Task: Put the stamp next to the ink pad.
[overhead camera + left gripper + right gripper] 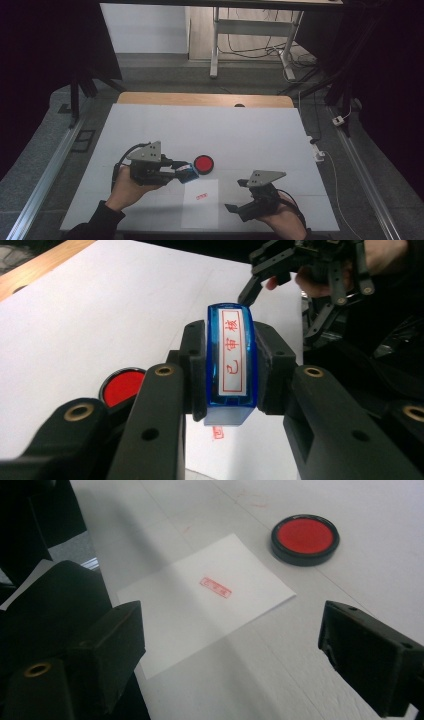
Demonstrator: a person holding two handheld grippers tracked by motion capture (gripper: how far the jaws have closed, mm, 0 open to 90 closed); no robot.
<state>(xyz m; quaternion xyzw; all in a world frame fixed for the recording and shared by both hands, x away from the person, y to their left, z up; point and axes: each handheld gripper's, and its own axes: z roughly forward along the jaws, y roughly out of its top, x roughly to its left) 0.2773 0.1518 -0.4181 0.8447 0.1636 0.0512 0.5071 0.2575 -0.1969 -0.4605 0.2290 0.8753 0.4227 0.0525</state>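
Note:
My left gripper [184,172] is shut on a blue stamp [188,173] and holds it just above the table, beside a round red ink pad [203,163]. In the left gripper view the stamp [233,357] sits clamped between the two jaws, its label with red characters facing the camera, and the ink pad [122,386] lies to the lower left. A white sheet of paper [200,210] bearing a small red stamp mark [201,196] lies near the front edge. My right gripper [236,195] stands open to the right of the sheet with nothing between its jaws; the paper [200,615] and ink pad [305,537] lie ahead of it.
The white table top [200,125] has a wooden strip along its far edge. Beyond it stand a metal desk frame [215,45] and cables on the floor. Dark curtains hang on both sides, and rails run along the table's left and right.

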